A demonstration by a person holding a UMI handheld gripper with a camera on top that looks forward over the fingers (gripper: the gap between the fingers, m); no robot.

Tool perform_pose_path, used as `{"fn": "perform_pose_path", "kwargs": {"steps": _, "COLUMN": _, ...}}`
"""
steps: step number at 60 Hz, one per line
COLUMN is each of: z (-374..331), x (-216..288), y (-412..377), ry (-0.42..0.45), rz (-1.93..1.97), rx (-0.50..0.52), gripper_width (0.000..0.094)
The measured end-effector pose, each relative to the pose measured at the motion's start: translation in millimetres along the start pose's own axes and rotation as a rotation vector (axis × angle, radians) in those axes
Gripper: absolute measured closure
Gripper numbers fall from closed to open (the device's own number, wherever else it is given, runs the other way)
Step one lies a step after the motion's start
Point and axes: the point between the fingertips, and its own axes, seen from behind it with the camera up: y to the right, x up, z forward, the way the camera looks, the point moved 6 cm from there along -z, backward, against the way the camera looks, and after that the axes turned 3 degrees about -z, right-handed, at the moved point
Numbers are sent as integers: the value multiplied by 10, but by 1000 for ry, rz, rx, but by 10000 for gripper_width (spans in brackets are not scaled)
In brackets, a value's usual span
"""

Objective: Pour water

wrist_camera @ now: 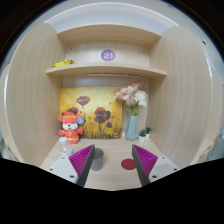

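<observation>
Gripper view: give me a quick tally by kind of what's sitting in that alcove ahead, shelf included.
Stuffed toy: 1
Vase of flowers: 1
Flower picture on the back wall: 1
Round red item on the desk: 1
Yellow item on the shelf: 1
Total: 5
The hand-held gripper is open, short of them all.

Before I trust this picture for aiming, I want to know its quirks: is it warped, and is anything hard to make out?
Gripper view: strong fisheye, so the shelf and side walls bow outward; lighting is warm and even, no harsh glare; the vase of flowers and toy figure read clearly; the open gripper sits dim below.
</observation>
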Motion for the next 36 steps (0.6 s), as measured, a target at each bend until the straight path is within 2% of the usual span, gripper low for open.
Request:
{"fn": "perform_pose_path", "kwargs": {"steps": 4, "z": 68, "x": -170, "y": -198, "ry": -8, "rz": 7, "rx": 35, "gripper_width": 175}}
{"fn": "perform_pose_path", "kwargs": {"steps": 6, "z": 3, "x": -182, "y": -278, "ry": -7, "rz": 13, "rx": 21, "gripper_width": 176}}
{"fn": "perform_pose_path", "kwargs": {"steps": 8, "z": 113, "x": -470, "y": -490, "ry": -30, "rz": -3, "rx": 24, "gripper_width": 176}}
{"fn": "perform_pose_path", "kwargs": {"steps": 12, "z": 155, "x": -724, "y": -752, "ry": -65, "rz": -19, "rx": 29, "gripper_width": 178}}
{"fn": "perform_pose_path", "kwargs": {"steps": 19, "z": 307, "x": -1024, "y": -1329, "ry": -105, "rz": -6, "rx": 110, "gripper_width": 171}}
{"fn": "perform_pose_path", "kwargs": {"steps": 28, "z": 655, "x": -1184, "y": -1831, "ry": -137, "rz": -13, "rx": 171, "gripper_width": 170}}
{"fn": "perform_pose_path", "kwargs": {"steps": 36, "z": 1050, "x": -1151, "y": -2042, "ry": -122, "rz": 11, "rx": 168, "gripper_width": 170}}
